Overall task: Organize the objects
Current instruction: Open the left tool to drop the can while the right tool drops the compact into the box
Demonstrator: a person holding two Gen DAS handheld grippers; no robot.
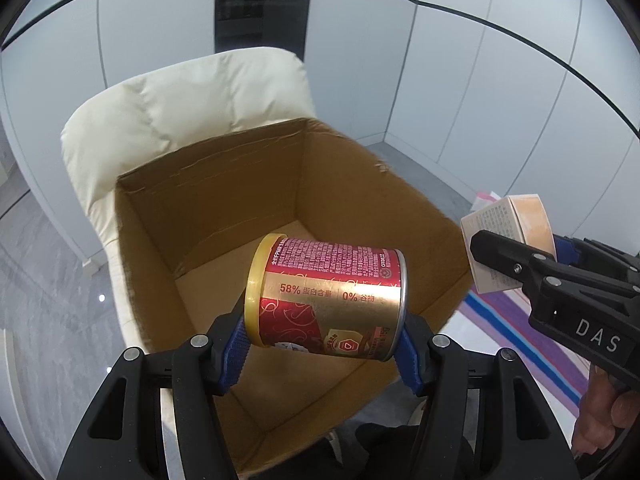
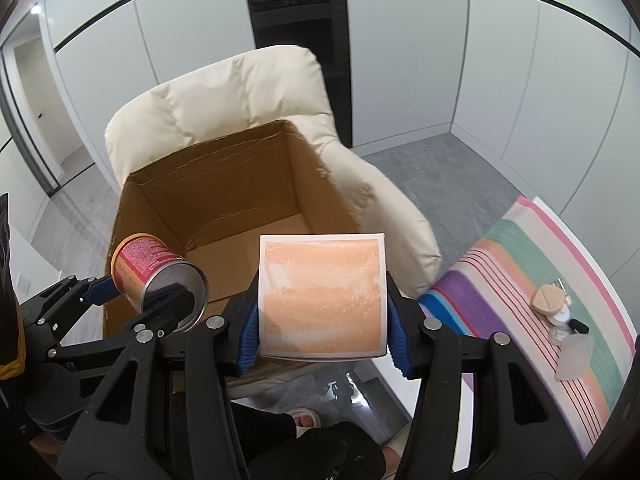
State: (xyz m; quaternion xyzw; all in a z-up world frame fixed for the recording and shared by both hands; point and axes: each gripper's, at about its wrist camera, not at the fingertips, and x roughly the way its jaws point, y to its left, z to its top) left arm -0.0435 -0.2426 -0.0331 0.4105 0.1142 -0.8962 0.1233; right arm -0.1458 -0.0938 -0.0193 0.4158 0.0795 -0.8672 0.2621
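Note:
My left gripper [image 1: 322,344] is shut on a red and gold can [image 1: 328,296] with a yellow lid, held on its side above an open cardboard box [image 1: 224,200]. The box sits on a cream armchair [image 1: 160,108] and its floor looks bare. My right gripper [image 2: 322,338] is shut on an orange and white carton [image 2: 322,296], held over the near edge of the cardboard box [image 2: 224,184]. In the right wrist view the can [image 2: 156,276] and the left gripper [image 2: 160,292] show at the left. In the left wrist view the carton [image 1: 504,236] and the right gripper [image 1: 516,264] show at the right.
A striped cloth [image 2: 532,288] covers a surface to the right, with a round beige object [image 2: 550,298], small bottles [image 2: 562,322] and a clear pouch [image 2: 576,356] on it. A person's sandalled foot [image 2: 306,416] stands on the grey floor below. White wall panels [image 2: 540,60] stand behind the armchair [image 2: 248,88].

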